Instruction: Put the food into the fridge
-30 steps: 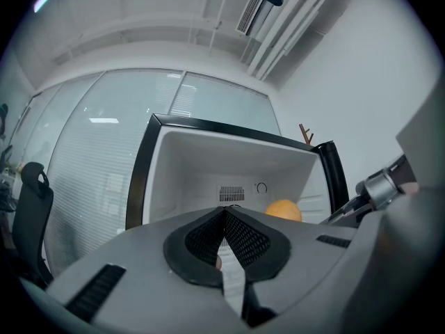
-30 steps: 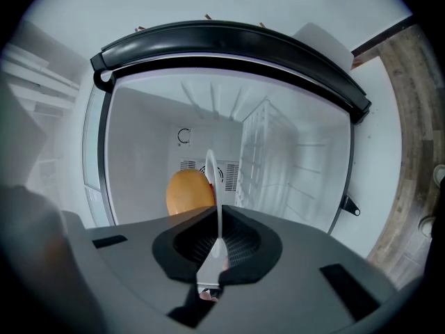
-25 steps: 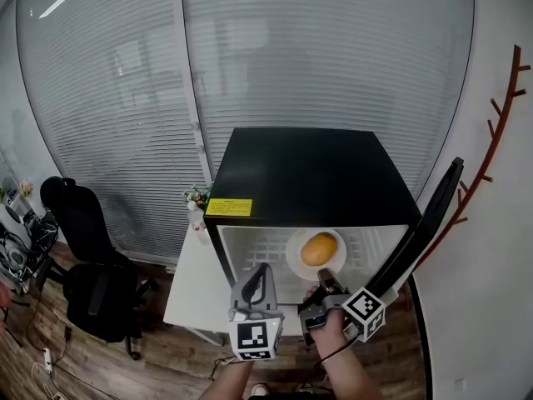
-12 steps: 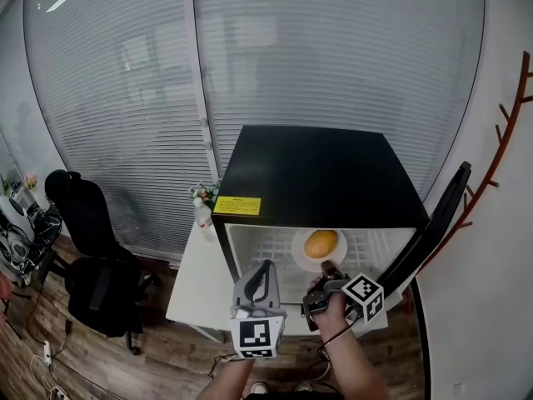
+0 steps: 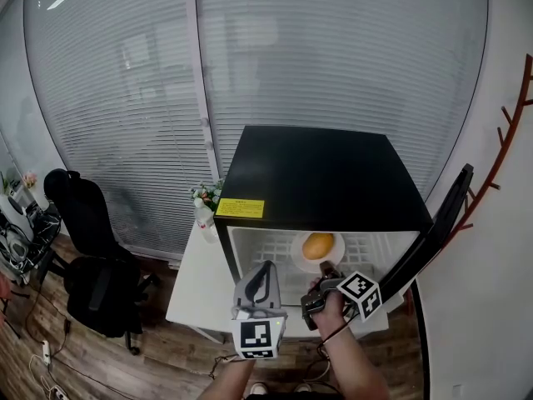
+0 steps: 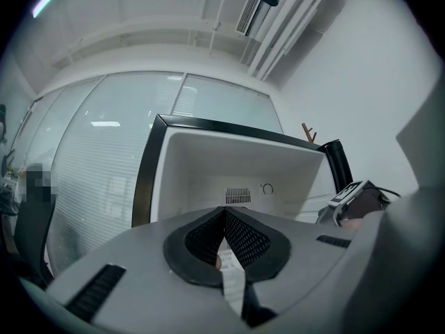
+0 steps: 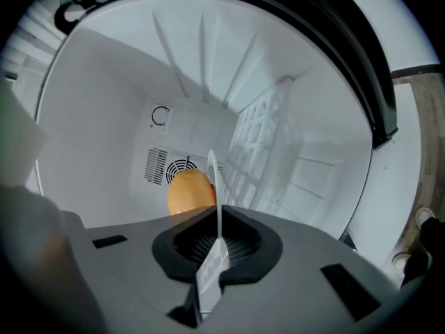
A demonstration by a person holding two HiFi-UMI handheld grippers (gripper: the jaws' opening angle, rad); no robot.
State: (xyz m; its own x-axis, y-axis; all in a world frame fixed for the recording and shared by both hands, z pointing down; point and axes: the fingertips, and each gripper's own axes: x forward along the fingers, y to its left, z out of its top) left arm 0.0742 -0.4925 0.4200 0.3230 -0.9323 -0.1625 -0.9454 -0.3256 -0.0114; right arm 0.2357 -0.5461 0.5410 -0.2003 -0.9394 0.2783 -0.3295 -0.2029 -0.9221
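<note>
A small black fridge (image 5: 321, 173) stands with its door (image 5: 433, 232) swung open to the right and its white inside showing. A white plate (image 5: 297, 255) carries a round orange-yellow piece of food (image 5: 319, 245) just inside the fridge opening. My right gripper (image 5: 326, 269) is shut on the plate's near rim. In the right gripper view the plate (image 7: 216, 186) shows edge-on between the jaws, with the food (image 7: 189, 192) behind it. My left gripper (image 5: 266, 267) hovers in front of the opening, left of the plate, shut with nothing held. The left gripper (image 6: 224, 214) faces the fridge's inside.
A white table (image 5: 200, 282) stands left of the fridge with a bottle and flowers (image 5: 202, 202) on it. A black office chair (image 5: 87, 257) is further left. Blinds behind glass fill the back. A red coat rack (image 5: 508, 132) hangs on the right wall.
My right gripper with the plate has edged slightly forward toward the fridge. The head view has shifted a little. The left gripper has stayed where it was.
</note>
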